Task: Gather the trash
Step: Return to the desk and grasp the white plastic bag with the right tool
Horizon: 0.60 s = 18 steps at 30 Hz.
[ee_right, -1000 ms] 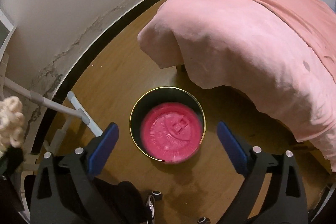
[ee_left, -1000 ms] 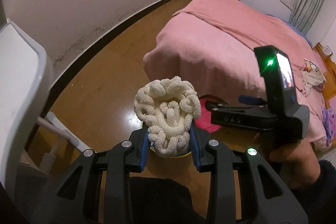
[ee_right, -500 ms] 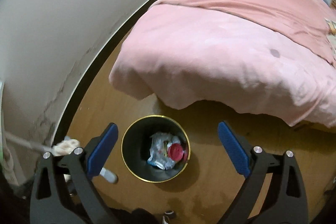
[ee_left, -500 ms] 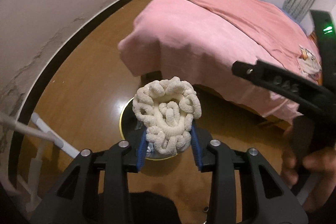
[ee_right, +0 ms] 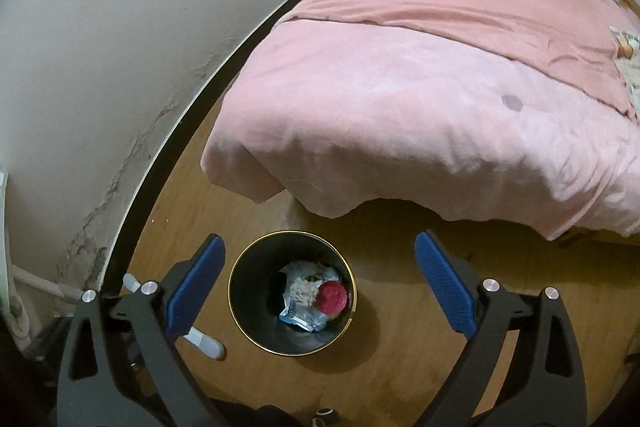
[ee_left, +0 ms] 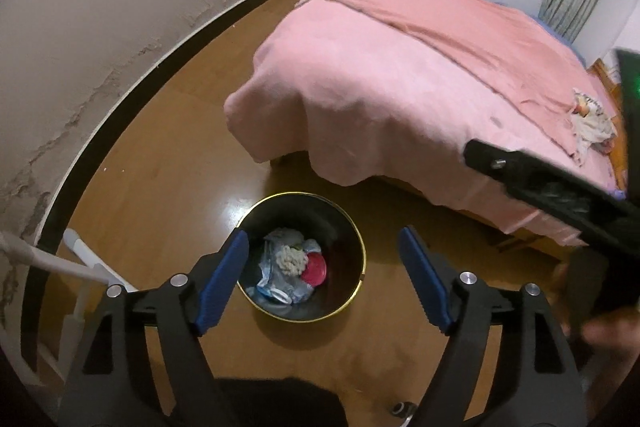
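A black trash bin with a gold rim (ee_left: 352, 227) (ee_right: 240, 267) stands on the wooden floor below both grippers. Inside lie a cream knotted cloth ball (ee_left: 291, 259) (ee_right: 301, 291), a red lid (ee_left: 314, 269) (ee_right: 332, 298) and crumpled plastic wrappers (ee_left: 276, 287). My left gripper (ee_left: 322, 283) is open and empty above the bin. My right gripper (ee_right: 318, 283) is open and empty above it too. The right gripper's black body (ee_left: 560, 195) shows at the right of the left wrist view.
A bed with a pink blanket (ee_left: 400, 67) (ee_right: 420, 99) stands beyond the bin. Crumpled paper (ee_left: 590, 123) lies on the bed's far right. A white wall with a dark baseboard (ee_left: 120, 99) runs on the left. White tube frame legs (ee_left: 84, 255) (ee_right: 200, 339) stand at the lower left.
My left gripper opened and let go of the cream cloth ball, which now lies in the bin. Both grippers rose higher above the bin.
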### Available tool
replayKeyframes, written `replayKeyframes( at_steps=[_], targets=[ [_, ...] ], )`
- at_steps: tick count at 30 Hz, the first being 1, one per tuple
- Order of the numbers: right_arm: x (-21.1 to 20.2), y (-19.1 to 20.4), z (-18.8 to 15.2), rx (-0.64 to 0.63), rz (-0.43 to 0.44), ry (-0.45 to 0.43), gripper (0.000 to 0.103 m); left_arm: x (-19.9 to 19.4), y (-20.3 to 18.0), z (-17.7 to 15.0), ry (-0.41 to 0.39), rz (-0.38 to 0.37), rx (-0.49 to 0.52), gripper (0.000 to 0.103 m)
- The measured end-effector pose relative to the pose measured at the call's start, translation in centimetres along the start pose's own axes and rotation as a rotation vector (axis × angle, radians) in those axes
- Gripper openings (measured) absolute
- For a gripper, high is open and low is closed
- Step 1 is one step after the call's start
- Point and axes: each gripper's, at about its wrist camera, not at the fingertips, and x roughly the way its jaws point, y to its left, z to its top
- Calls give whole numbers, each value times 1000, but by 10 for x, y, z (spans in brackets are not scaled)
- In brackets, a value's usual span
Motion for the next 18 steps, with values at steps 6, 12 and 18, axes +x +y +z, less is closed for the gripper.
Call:
replayKeyframes(
  at_steps=[6,12,18],
  targets=[
    [-16,33,-10,-142,37,-18,92,-118,26,-16,-133,42,9,92],
    [-71,113,-38,-342,246,-51,92,-251,104,-73,-317,262,-48,96],
    [-133,212,-93,-589,437,-75,92,-348,229,-162,-349,573,-279,96]
  ],
)
